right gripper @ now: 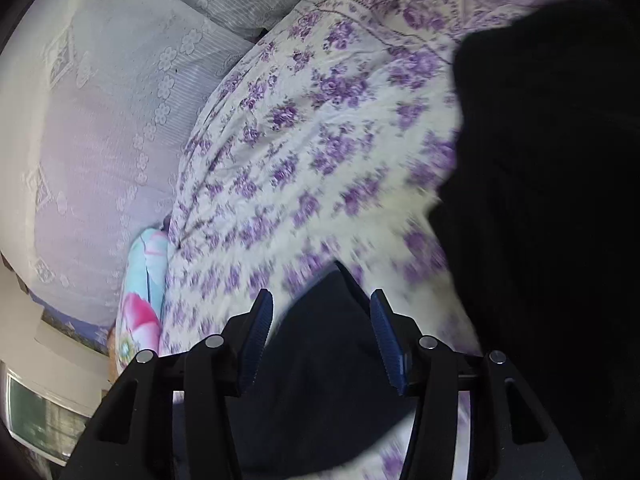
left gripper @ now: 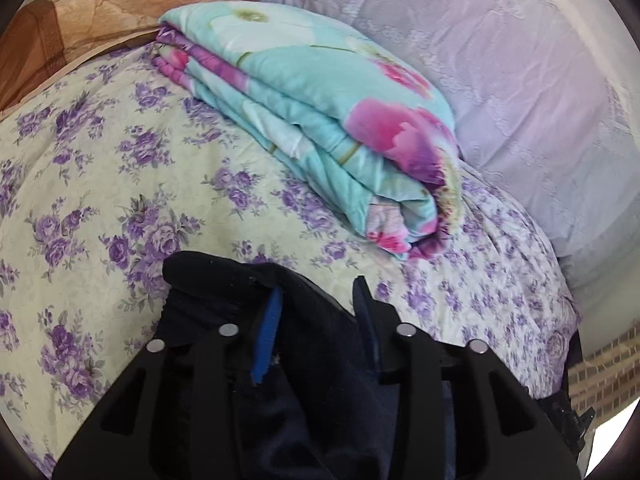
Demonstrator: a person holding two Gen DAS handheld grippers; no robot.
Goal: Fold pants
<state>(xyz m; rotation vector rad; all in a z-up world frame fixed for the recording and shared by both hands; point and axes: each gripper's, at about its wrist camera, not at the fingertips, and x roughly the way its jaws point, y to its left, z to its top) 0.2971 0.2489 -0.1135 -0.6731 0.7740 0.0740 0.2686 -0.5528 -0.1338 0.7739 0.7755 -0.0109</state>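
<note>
The dark navy pants (left gripper: 320, 344) lie on the floral bedsheet (left gripper: 120, 184). In the left wrist view a bunched end of them sits between the blue-padded fingers of my left gripper (left gripper: 318, 292), whose jaws stand apart around the cloth. In the right wrist view my right gripper (right gripper: 320, 300) is open, with a fold of the pants (right gripper: 324, 344) between its fingers; a larger dark mass of the pants (right gripper: 540, 200) fills the right side. That view is motion-blurred.
A folded turquoise quilt with pink flowers (left gripper: 320, 120) lies on the bed ahead of the left gripper, and shows at the left in the right wrist view (right gripper: 144, 280). Lilac lace pillows (left gripper: 500, 80) lie behind it. A brown blanket (left gripper: 100, 12) is at the far left.
</note>
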